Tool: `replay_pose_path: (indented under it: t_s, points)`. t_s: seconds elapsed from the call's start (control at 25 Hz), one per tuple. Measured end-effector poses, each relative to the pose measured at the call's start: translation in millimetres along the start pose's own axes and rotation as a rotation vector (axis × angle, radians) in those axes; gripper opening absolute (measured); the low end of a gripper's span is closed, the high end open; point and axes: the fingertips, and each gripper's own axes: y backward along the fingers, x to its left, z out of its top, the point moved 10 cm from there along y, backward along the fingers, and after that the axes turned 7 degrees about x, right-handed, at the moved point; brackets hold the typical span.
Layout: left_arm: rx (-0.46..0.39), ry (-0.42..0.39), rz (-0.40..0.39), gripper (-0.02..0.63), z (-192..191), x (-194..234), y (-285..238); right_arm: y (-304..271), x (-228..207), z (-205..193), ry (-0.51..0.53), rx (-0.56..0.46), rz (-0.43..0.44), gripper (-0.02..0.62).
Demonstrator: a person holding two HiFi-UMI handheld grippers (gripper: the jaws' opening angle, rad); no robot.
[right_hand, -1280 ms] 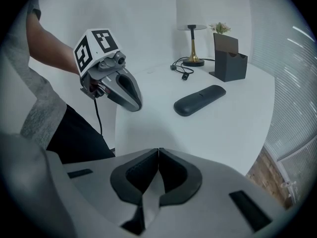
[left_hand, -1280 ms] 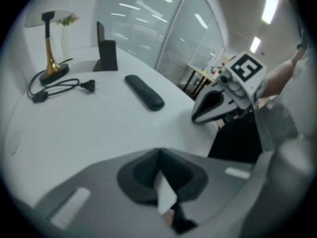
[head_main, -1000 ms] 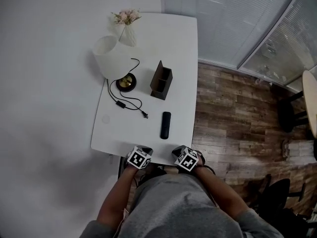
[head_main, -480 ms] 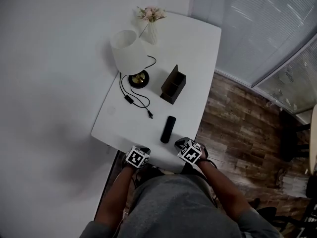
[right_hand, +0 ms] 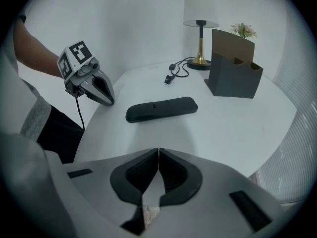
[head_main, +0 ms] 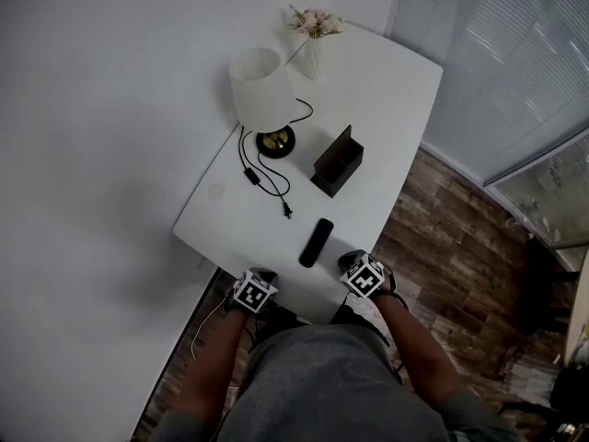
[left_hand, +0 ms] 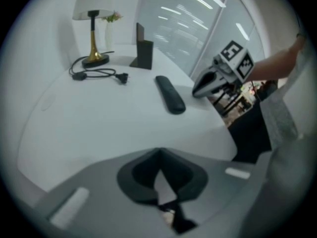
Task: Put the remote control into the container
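Lying flat on the white table [head_main: 230,219] near its front edge, the black remote control [head_main: 316,243] rests untouched, well apart from the dark container [head_main: 338,161], which stands upright farther back near the lamp [head_main: 260,86]. The left gripper [left_hand: 158,155] and the right gripper [right_hand: 158,152] hover at the table's near edge, one on each side of the remote, both with jaws clenched together on nothing.

— What is lying on the white rounded table [head_main: 396,99]?

— A slim black remote control [head_main: 316,243] is lying near the front edge. The left gripper [head_main: 255,290] and right gripper [head_main: 365,274] are hovering just short of it.

— And the container?

— The dark brown open-topped container [head_main: 338,162] is standing farther back, well apart, near a white-shaded, brass-footed lamp [head_main: 260,86].
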Motion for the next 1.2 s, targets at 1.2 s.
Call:
replay_pose_path:
  t_s: [1.2]
  points:
    - [0.089, 0.005, 0.149, 0.245, 104.9, -55.5, -22.2, 3.9, -11.0, -9.0, 0.028, -0.115, 0.137, 0.017]
